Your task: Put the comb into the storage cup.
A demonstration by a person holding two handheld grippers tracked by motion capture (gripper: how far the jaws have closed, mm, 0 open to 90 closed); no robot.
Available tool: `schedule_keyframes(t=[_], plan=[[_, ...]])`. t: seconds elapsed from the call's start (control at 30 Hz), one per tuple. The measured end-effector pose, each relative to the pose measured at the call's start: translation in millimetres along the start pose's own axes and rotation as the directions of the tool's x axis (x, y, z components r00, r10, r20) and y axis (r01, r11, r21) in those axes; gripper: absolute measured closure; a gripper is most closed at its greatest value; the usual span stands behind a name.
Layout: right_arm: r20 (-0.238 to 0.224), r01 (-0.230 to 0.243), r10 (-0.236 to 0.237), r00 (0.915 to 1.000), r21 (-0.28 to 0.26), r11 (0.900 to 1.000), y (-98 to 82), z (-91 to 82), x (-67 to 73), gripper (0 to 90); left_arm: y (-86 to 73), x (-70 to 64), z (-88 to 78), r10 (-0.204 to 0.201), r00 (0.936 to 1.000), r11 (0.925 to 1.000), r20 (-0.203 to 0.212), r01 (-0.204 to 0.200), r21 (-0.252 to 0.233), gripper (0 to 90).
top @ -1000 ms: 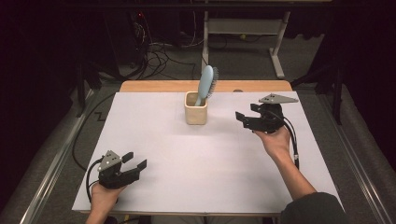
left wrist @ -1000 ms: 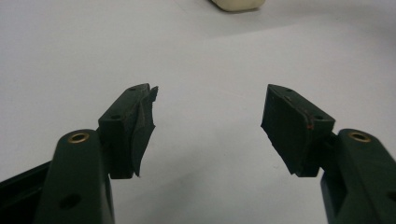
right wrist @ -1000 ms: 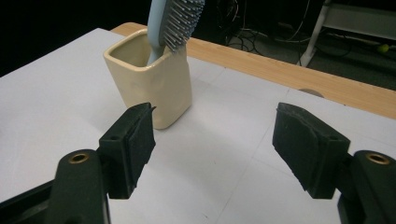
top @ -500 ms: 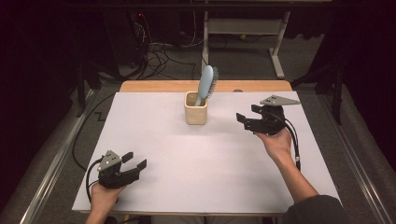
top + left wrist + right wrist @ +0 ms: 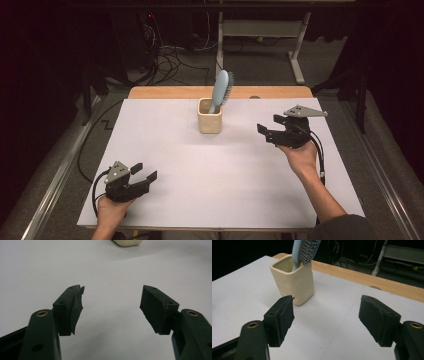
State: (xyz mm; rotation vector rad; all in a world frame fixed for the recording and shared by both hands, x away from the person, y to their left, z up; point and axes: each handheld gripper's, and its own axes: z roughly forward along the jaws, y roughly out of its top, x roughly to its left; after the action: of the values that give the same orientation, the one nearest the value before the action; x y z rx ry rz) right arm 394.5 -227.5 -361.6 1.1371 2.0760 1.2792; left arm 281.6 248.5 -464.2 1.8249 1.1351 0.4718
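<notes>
Your right gripper [image 5: 269, 132] has its fingers [image 5: 284, 315] spread wide apart, and nothing is between them. They touch nothing. The jaws have just been opening a bit more. You hold this gripper up on the right side of the white table [image 5: 165, 150], near the cup [image 5: 209, 116] but not touching it. In the right gripper view the cup sits past the left finger, with bare table between the two fingers.

Your left gripper [image 5: 144, 173] also has its fingers [image 5: 71, 307] spread wide, and they hold nothing. It rests low at the near left corner of the table, well apart from the cup. In the left gripper view you see bare white table between the fingers, and the bottom of the cup [image 5: 126, 242] at the very top edge.

Compared with a second ago, your right hand [image 5: 300, 157] has come a little closer to you and away from the cup. Your left hand [image 5: 111, 212] is in the same spot. The cup and the brush [image 5: 220, 90] have not moved.

The cup is a small cream one with square sides and round corners. It stands up straight near the far middle of the table. A light blue hairbrush stands in it, handle down. Its bristly head sticks out of the top and leans a little to the right in the high view. The bristles [image 5: 309, 250] are grey.
</notes>
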Motion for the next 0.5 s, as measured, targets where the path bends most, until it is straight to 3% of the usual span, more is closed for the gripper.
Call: schedule_keyframes(t=[0.5], plan=[[0.002,-0.016,0.016,0.9999,-0.025,1.000,-14.6,-14.0,-4.6,27.2,0.0,-0.6,0.3,0.007,1.0000,1.0000,0.003,-0.007,0.003,34.5]])
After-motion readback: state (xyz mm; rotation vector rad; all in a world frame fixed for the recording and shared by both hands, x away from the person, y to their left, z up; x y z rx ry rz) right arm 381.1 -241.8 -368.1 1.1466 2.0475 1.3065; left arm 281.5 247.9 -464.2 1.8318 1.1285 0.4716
